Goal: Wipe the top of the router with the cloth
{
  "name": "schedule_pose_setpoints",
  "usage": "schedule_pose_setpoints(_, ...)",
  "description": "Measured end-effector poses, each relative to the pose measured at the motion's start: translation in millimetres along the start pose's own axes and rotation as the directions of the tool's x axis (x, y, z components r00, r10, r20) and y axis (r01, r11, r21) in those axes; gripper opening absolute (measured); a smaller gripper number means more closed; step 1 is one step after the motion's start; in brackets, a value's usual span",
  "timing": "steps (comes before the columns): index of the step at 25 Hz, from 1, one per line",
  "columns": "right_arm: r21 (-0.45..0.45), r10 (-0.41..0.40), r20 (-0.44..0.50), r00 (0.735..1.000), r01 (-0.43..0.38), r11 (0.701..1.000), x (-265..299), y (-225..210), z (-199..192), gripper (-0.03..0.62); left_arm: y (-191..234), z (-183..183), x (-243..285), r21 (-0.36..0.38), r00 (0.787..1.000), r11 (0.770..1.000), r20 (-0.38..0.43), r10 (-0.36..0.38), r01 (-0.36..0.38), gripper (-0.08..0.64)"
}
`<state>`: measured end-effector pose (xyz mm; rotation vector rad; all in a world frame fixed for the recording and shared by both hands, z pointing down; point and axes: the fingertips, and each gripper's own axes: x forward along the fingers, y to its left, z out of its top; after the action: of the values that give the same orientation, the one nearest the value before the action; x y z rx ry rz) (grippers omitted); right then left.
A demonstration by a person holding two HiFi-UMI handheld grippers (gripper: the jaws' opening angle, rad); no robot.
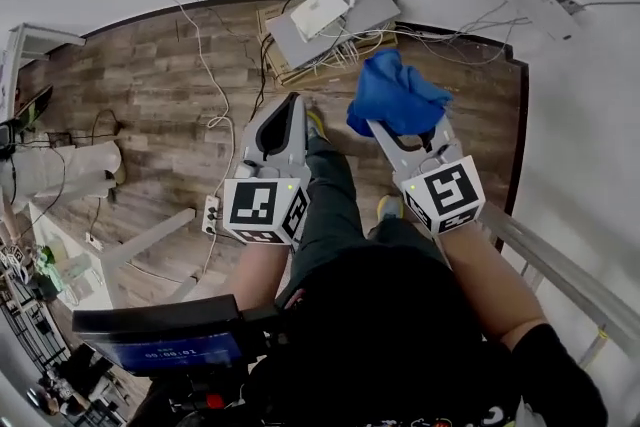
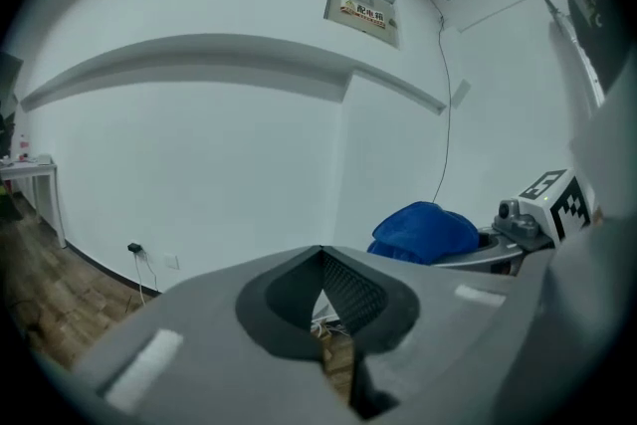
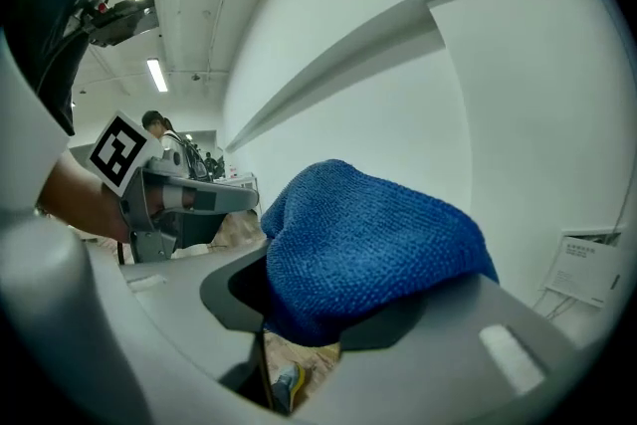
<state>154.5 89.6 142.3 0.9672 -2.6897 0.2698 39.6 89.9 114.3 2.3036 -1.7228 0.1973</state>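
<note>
A blue cloth is bunched in my right gripper, which is shut on it and held up in the air; in the right gripper view the cloth bulges over the jaws. My left gripper is shut with nothing in it, level with the right one; its jaw tips meet in the left gripper view. The white router lies flat on a grey panel on the floor by the far wall, well beyond both grippers. The cloth also shows at the right of the left gripper view.
Loose cables tangle around the router on the wood floor. A power strip lies by my left leg. A white box hangs on the right wall. White table legs stand at left, a rail at right.
</note>
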Motion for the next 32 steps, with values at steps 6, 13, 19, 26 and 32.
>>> schedule_pose_setpoints(6, 0.077, -0.096, -0.081, 0.992, 0.103, 0.992, 152.2, -41.9, -6.6, 0.173, 93.3, 4.5, 122.0, 0.012, 0.982, 0.982, -0.020, -0.190, 0.190, 0.000)
schedule_pose_setpoints(13, 0.080, -0.096, -0.151, 0.984, 0.109, 0.991, 302.5, -94.5, -71.1, 0.173, 170.2, -68.7, 244.7, 0.049, 0.975, 0.977, -0.091, -0.203, 0.208, 0.000)
schedule_pose_setpoints(19, 0.066, 0.013, -0.238, 0.971, 0.003, 0.998, 383.7, -125.7, -162.5, 0.172, 210.3, -154.6, 312.4, -0.004, 0.976, 0.988, -0.155, -0.153, 0.154, 0.000)
schedule_pose_setpoints(26, 0.060, 0.094, -0.348, 0.933, -0.078, 0.995, 430.1, -141.9, -245.8, 0.172, 244.8, -219.4, 335.4, -0.071, 0.975, 0.996, -0.213, -0.058, 0.044, 0.000)
schedule_pose_setpoints(32, 0.035, 0.140, -0.394, 0.908, -0.138, 0.990, 457.7, -133.4, -285.7, 0.172, 265.0, -243.3, 337.0, -0.100, 0.973, 0.995, -0.231, -0.007, -0.016, 0.000)
